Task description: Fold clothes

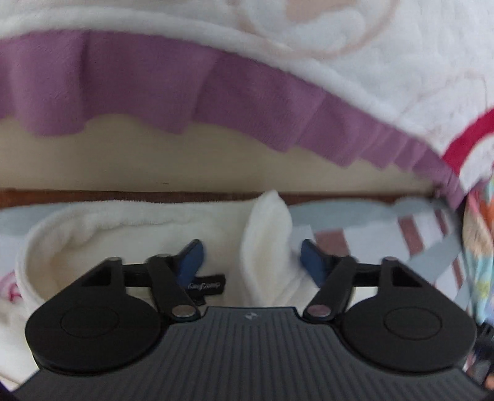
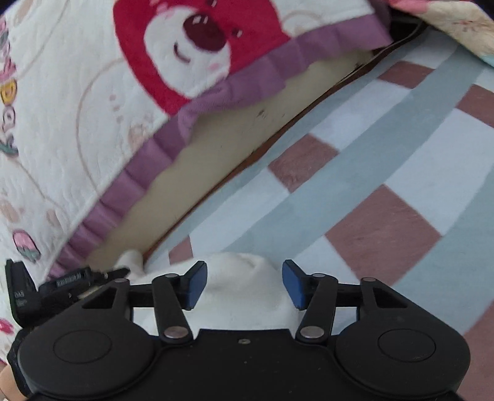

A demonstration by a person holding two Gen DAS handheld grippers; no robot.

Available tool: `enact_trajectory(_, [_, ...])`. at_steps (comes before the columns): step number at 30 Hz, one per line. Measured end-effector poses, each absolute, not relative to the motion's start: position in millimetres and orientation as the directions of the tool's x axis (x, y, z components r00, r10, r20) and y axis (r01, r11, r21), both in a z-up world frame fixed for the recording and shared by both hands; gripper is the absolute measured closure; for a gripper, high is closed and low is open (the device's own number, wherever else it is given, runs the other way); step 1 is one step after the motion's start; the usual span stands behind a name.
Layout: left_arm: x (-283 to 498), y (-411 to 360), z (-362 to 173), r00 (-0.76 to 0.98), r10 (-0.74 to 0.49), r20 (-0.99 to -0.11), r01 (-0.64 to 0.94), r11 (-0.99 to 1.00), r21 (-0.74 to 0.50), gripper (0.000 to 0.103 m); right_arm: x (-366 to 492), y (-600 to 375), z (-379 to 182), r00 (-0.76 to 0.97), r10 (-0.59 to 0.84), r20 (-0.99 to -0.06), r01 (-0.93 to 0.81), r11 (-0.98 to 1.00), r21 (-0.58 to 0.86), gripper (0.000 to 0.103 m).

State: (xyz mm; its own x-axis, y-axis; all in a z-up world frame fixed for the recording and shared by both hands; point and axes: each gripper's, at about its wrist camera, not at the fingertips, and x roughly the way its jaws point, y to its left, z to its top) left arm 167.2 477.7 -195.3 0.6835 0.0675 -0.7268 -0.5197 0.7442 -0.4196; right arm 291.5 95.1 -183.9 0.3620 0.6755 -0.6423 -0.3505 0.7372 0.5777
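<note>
A cream fleece garment (image 1: 123, 228) lies on the checked bedsheet (image 1: 355, 222), its collar and a black neck label (image 1: 205, 285) facing my left gripper. My left gripper (image 1: 251, 262) is open, its blue pads on either side of a raised fold of the collar (image 1: 268, 234), not closed on it. In the right wrist view the same cream garment (image 2: 244, 287) bulges between the blue pads of my right gripper (image 2: 244, 285), which is open. The left gripper's body (image 2: 46, 290) shows at the left edge.
A white pillow with a purple frill (image 1: 185, 83) and a red bear print (image 2: 191, 46) leans at the head of the bed. A beige headboard panel (image 2: 222, 135) sits behind it. The checked sheet (image 2: 386, 172) spreads to the right. A patterned quilt (image 2: 457, 21) lies at the far right.
</note>
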Motion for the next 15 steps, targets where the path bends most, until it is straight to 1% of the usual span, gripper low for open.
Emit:
enact_trajectory(1, [166, 468, -188, 0.696, 0.087, -0.713, -0.492, 0.781, -0.385, 0.094, 291, 99, -186, 0.360, 0.661, -0.658, -0.351, 0.750, 0.560, 0.040])
enact_trajectory(2, [164, 457, -181, 0.709, 0.112, -0.697, -0.466, 0.815, -0.343, 0.095, 290, 101, -188, 0.358, 0.655, -0.666, -0.355, 0.755, 0.552, 0.040])
enact_trajectory(8, [109, 420, -128, 0.820, 0.147, -0.554, -0.416, 0.817, -0.399, 0.095, 288, 104, -191, 0.346, 0.655, -0.672, -0.372, 0.753, 0.542, 0.039])
enact_trajectory(11, [68, 417, -121, 0.835, 0.151, -0.530, -0.430, 0.778, -0.457, 0.095, 288, 101, -192, 0.342, 0.661, -0.668, -0.377, 0.748, 0.546, 0.039])
enact_trajectory(15, [27, 418, -129, 0.820, 0.134, -0.557, -0.451, 0.751, -0.482, 0.095, 285, 100, -190, 0.346, 0.658, -0.669, -0.378, 0.750, 0.542, 0.039])
